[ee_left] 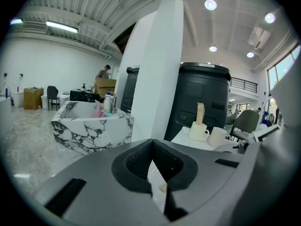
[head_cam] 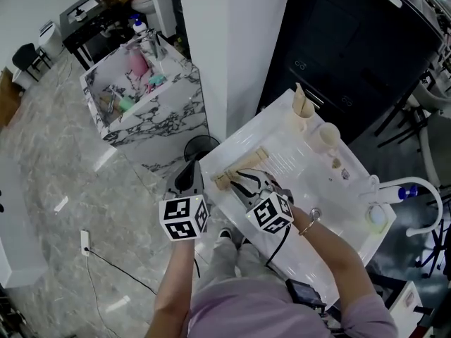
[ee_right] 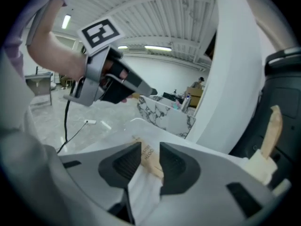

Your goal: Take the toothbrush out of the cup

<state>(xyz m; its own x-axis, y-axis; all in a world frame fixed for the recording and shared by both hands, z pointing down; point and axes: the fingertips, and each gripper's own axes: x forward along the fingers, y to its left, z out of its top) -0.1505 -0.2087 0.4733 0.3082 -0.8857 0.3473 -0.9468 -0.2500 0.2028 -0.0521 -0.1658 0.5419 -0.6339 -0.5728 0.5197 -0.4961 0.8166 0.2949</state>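
Note:
A paper-wrapped toothbrush (head_cam: pixel 236 169) lies flat on the white table (head_cam: pixel 296 182) near its left edge. My right gripper (head_cam: pixel 241 179) hangs over it, open. In the right gripper view the tan wrapper (ee_right: pixel 149 161) sits between the parted pads of my right gripper (ee_right: pixel 150 149). At the table's far end a white cup (head_cam: pixel 304 116) holds a second wrapped toothbrush (head_cam: pixel 301 98) upright, also in the left gripper view as the cup (ee_left: pixel 197 132). My left gripper (head_cam: pixel 188 169) floats just off the table's left edge. Its fingertips meet, with nothing between them (ee_left: pixel 151 142).
A second white cup (head_cam: pixel 328 134) stands beside the first. Small items and a curved white tap (head_cam: pixel 423 196) sit at the table's right end. A white pillar (head_cam: pixel 225 48) and a dark cabinet (head_cam: pixel 338 41) stand behind. A marble box (head_cam: pixel 141 97) with bottles stands on the floor to the left.

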